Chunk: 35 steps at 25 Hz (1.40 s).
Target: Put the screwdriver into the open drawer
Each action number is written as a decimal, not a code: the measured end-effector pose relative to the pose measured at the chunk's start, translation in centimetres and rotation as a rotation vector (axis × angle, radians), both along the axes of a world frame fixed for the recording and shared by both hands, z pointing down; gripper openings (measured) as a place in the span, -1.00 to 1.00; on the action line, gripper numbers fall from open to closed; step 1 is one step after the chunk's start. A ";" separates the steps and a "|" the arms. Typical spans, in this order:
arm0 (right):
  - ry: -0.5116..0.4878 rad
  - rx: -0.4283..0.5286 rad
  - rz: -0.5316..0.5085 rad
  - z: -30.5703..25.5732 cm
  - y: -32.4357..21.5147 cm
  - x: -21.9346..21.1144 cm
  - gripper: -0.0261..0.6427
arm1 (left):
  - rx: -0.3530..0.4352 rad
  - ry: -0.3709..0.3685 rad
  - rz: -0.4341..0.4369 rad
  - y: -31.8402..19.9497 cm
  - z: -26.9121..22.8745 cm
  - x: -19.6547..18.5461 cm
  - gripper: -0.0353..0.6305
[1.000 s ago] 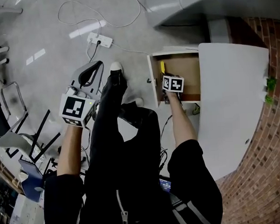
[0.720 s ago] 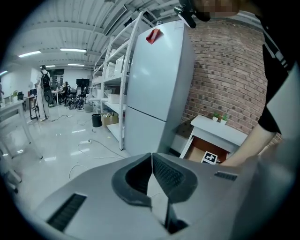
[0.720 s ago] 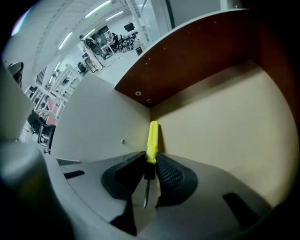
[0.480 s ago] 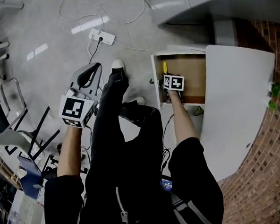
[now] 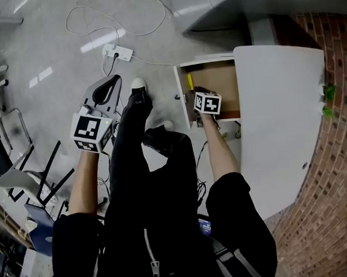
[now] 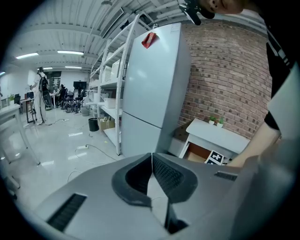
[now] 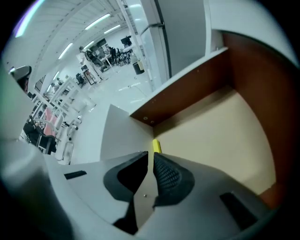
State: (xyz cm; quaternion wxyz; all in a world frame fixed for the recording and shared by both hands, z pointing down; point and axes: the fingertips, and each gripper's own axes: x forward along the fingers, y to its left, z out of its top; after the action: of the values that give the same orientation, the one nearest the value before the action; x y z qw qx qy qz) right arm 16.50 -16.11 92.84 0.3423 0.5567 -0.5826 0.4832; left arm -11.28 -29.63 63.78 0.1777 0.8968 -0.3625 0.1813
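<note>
The yellow-handled screwdriver lies inside the open drawer, along its front wall at the far left corner. In the right gripper view its yellow end shows just beyond the jaw tips, not between them. My right gripper hangs over the drawer, pointing steeply down. Its jaws have just been closing, and only a thin slit with nothing in it is left between them. My left gripper is held out over the floor at the left, shut and empty, with its tips meeting.
The drawer sticks out from a low white cabinet against a brick wall, with small green plants on top. A power strip and cables lie on the floor beyond my feet. Folding chairs stand at the left.
My right gripper has lifted slightly over the drawer. The screwdriver still lies in the same corner. My left gripper holds its place.
</note>
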 end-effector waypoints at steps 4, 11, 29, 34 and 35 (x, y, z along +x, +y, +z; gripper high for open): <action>-0.004 0.064 0.005 -3.9 0.4 -1.2 -0.89 | 0.025 0.021 0.037 -0.1 -2.9 1.7 -0.81; 0.012 0.177 0.040 -12.3 2.3 -2.1 -0.89 | 0.040 0.035 0.100 0.1 -7.0 4.2 -0.81; 0.200 0.686 0.241 -40.6 5.0 6.0 -0.90 | 0.179 0.138 0.293 3.1 -20.0 13.4 -0.81; 0.268 0.809 0.258 -47.3 6.3 8.3 -0.90 | 0.261 0.178 0.331 3.8 -24.6 16.0 -0.81; 0.279 0.831 0.261 -48.5 6.5 8.7 -0.90 | 0.278 0.185 0.337 4.0 -25.5 16.4 -0.81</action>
State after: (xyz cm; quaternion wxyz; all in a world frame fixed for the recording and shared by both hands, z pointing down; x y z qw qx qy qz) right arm 25.17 -9.56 44.34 0.1011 0.7753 -0.6003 0.1680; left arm 5.14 -25.67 38.30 0.0521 0.9732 -0.2115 0.0739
